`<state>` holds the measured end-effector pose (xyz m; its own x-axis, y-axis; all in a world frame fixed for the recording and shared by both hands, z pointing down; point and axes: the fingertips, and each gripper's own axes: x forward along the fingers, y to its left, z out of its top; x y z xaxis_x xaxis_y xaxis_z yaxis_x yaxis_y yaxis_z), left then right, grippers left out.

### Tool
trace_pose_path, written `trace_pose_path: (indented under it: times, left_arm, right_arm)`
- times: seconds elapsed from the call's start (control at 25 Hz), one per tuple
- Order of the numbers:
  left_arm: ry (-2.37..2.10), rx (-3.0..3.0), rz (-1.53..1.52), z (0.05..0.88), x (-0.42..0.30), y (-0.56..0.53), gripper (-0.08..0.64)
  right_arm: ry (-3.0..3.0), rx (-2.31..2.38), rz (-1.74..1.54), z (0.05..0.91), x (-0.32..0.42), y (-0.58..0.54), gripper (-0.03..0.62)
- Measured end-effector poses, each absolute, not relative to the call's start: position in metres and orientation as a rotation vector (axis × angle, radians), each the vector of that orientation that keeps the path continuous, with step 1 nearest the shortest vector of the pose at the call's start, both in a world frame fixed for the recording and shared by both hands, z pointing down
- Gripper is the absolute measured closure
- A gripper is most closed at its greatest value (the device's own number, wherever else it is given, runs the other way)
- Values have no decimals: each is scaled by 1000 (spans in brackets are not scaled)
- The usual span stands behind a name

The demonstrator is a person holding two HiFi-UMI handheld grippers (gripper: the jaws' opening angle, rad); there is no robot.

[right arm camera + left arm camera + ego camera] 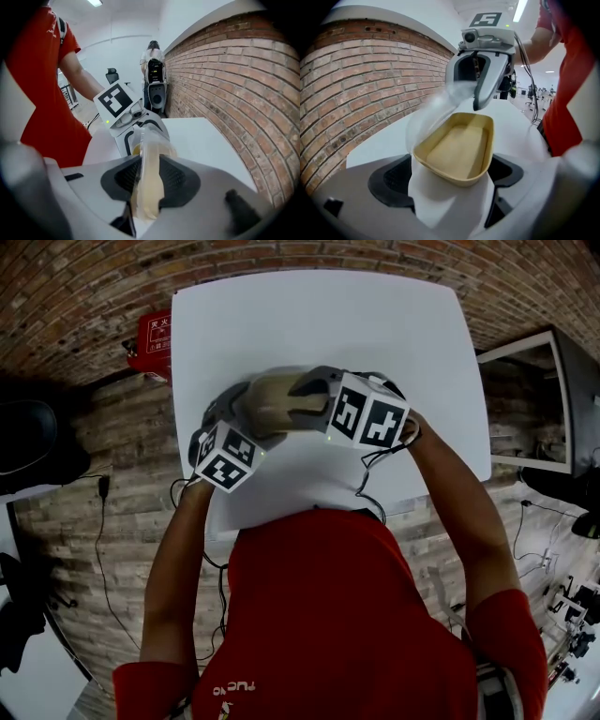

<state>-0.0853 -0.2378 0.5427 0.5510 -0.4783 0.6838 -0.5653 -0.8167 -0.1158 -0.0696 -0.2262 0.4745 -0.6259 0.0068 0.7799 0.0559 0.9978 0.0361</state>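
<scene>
A shallow tan tray (272,401) with a clear hinged lid (433,110) is held over the white table (309,315). My left gripper (234,426) is shut on the tray's near end; in the left gripper view the tray (457,150) sits between its dark pads (391,180). Opposite it, my right gripper (323,390) faces the left one and is shut on the far edge of the raised lid. In the right gripper view the lid (150,154) runs edge-on between the pads (180,177), with tan showing through it. The tray looks empty.
A red box (155,338) stands on the brick floor at the table's far left corner. A dark-framed cabinet (539,399) is to the right, a black chair (28,437) to the left. Cables (103,521) trail on the floor. A brick wall (243,84) runs beside the table.
</scene>
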Motion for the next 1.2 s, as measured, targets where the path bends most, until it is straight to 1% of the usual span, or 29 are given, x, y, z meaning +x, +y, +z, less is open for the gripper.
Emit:
trace_pose_path:
  times: [0.12,0.28,0.44,0.52,0.56,0.68,0.84,1.0,1.2]
  left_arm:
    - [-898,2637,1129,547,-88,-233,68]
    - [-920,2621,1111,549,-90,-229,143]
    - [-938,2626,1097,543,-94,-227,149]
    - [-960,2627,1062,538,-97,-225,151]
    - [-972,2626,1033,535,-99,-224,164]
    - [-1006,2615,947,527,-102,-219,240]
    - [-1015,2610,923,524,-101,-215,324]
    - [-1008,2601,917,522,-94,-209,339]
    - [-1037,2576,886,518,-97,-204,341]
  right_arm:
    - [-2305,23,-36,460,-71,-240,500]
    - [-2315,51,-74,452,-67,-251,514]
    - [-2278,98,-201,447,-66,-269,540]
    - [-2270,100,-221,445,-65,-279,543]
    - [-2270,99,-214,444,-65,-285,545]
    - [-2282,97,-143,444,-61,-302,548]
    - [-2307,51,90,448,-60,-324,549]
    - [-2296,32,271,461,-63,-344,549]
    - [-2212,11,303,492,-62,-362,548]
